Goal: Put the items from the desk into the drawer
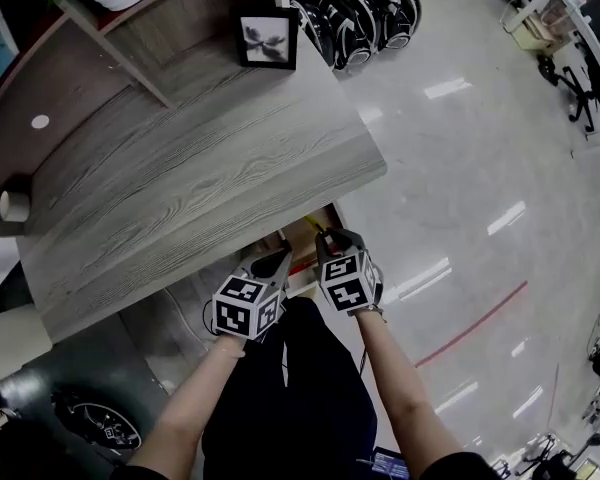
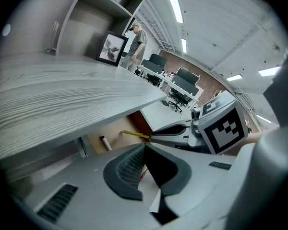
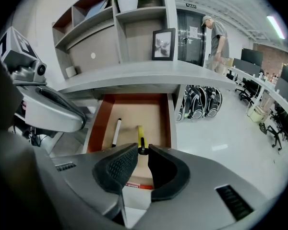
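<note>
Two tools in view, both hanging just off the bench's (image 1: pixel 180 198) near edge, over the one open drawer (image 3: pixel 97 123).

Right tool (image 3: pixel 143 148): you are clamping it on the black end of one yellow pen (image 3: pixel 140 134). The pen is pointing forward into the drawer, above the drawer floor. The left gripper view is showing the same grip from the side, with the yellow shaft (image 2: pixel 133 134) sticking out of the tool's tip.

Left tool (image 2: pixel 145 146): you are keeping it clenched, tips meeting, nothing between the pads. It is sitting just beside the right tool, to its left.

Pens counted: two. Besides the yellow one there is one white marker (image 3: pixel 116 132), which is lying on the drawer floor near the left wall, pointing toward the drawer's back.

On the bench: one framed picture (image 1: pixel 268 38) is standing upright at the far edge near the right corner. One small white cylinder (image 1: pixel 14 205) is sitting at the left edge.

Shelf behind the bench: one white pot (image 3: pixel 128 3) with a green plant.

On the floor past the bench's right end, a cluster of black-and-white bags (image 3: pixel 199 102); I cannot tell the count. One person (image 3: pixel 216 32) is standing in the background.
</note>
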Demonstrator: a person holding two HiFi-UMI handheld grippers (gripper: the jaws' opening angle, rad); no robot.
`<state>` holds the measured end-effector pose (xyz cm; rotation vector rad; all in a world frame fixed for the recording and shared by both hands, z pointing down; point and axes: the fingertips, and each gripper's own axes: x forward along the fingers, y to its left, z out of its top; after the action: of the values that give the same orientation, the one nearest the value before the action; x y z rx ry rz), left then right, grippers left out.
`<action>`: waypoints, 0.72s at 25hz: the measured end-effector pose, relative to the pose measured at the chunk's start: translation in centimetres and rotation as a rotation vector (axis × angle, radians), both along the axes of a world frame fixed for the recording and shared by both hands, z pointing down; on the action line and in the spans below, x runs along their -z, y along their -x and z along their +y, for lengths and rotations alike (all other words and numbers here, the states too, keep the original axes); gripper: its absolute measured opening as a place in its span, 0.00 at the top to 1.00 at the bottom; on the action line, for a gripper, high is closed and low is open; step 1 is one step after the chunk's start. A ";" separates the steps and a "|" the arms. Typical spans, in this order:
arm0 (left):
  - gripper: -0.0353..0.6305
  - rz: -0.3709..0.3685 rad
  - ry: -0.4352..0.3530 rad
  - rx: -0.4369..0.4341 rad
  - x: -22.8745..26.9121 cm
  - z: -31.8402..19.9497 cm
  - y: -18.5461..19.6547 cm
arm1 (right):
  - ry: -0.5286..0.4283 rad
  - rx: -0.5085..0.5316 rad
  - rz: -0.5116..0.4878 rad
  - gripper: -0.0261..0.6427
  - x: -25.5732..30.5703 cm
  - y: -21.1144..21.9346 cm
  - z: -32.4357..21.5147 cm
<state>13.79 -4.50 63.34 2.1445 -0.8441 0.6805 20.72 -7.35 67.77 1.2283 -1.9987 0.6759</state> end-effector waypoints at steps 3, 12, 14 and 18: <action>0.91 0.000 0.001 0.008 -0.1 0.0 0.3 | 0.006 0.001 0.002 0.87 -0.3 0.2 0.0; 0.91 0.000 0.004 0.025 0.0 0.0 1.1 | 0.024 -0.008 0.003 0.85 -0.8 0.4 0.1; 0.91 0.000 0.005 0.027 0.1 0.0 1.2 | 0.024 -0.017 -0.027 0.82 -0.6 0.5 0.2; 0.91 0.010 -0.002 0.033 0.4 0.1 1.2 | 0.020 -0.073 -0.092 0.79 0.4 0.1 0.6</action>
<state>12.57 -4.36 62.97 2.1294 -0.8730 0.6527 20.58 -6.78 67.34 1.2843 -2.0242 0.8000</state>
